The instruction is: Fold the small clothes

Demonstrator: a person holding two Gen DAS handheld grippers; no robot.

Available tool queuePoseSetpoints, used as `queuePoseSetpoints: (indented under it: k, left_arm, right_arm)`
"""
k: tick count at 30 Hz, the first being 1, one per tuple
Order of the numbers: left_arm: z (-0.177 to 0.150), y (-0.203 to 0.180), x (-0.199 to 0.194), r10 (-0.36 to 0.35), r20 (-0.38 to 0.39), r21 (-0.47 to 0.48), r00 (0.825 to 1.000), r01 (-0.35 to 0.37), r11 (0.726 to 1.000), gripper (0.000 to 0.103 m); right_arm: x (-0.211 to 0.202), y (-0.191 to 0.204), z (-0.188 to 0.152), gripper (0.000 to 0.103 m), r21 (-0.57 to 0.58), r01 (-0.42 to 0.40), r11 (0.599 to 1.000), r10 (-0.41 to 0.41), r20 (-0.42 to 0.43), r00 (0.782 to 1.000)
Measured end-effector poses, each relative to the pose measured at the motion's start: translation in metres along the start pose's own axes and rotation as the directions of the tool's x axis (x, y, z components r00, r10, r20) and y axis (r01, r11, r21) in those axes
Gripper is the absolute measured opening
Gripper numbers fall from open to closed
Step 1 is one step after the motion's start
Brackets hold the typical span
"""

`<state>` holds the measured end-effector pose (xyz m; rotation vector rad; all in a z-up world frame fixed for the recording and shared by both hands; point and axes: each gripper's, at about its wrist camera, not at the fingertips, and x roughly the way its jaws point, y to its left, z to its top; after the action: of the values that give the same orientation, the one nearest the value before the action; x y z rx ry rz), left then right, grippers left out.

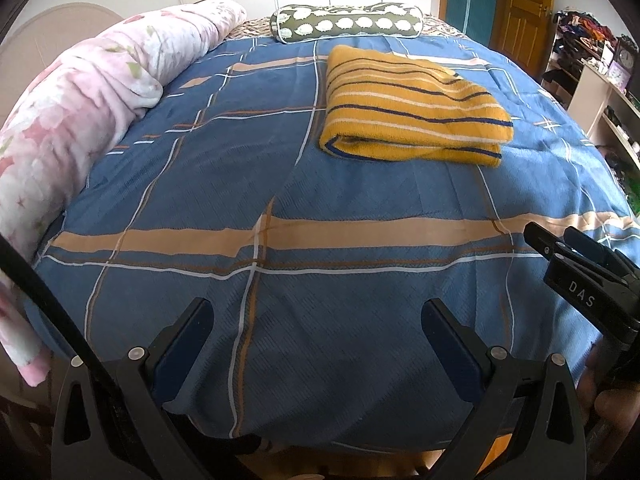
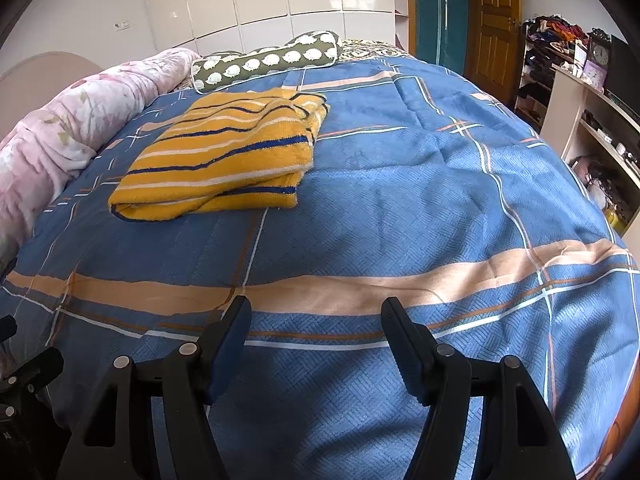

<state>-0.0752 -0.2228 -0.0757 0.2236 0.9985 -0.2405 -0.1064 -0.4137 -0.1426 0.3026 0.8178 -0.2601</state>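
A yellow striped garment [image 1: 412, 108] lies folded into a rectangle on the blue plaid bed cover [image 1: 280, 184]; it also shows in the right wrist view [image 2: 224, 156], left of centre. My left gripper [image 1: 318, 312] is open and empty, near the bed's front edge, well short of the garment. My right gripper [image 2: 316, 312] is open and empty, also at the front of the bed. The right gripper's body also shows at the right edge of the left wrist view [image 1: 576, 276].
A rolled pink floral quilt [image 1: 84, 120] runs along the bed's left side. A green patterned bolster pillow [image 1: 344, 22] lies at the far end. Shelves with clutter [image 2: 592, 120] and a wooden door [image 2: 494, 20] stand to the right.
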Motion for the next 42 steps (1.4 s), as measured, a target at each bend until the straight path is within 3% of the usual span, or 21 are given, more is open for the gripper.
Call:
queuePoseSetpoints:
  k: [42]
  left_arm:
    - [-0.005, 0.002, 0.014, -0.039, -0.062, -0.023, 0.997, 0.038, 0.999, 0.103]
  right_arm:
    - [0.006, 0.0, -0.004, 0.075, -0.013, 0.029, 1.0, -0.029, -0.017, 0.999]
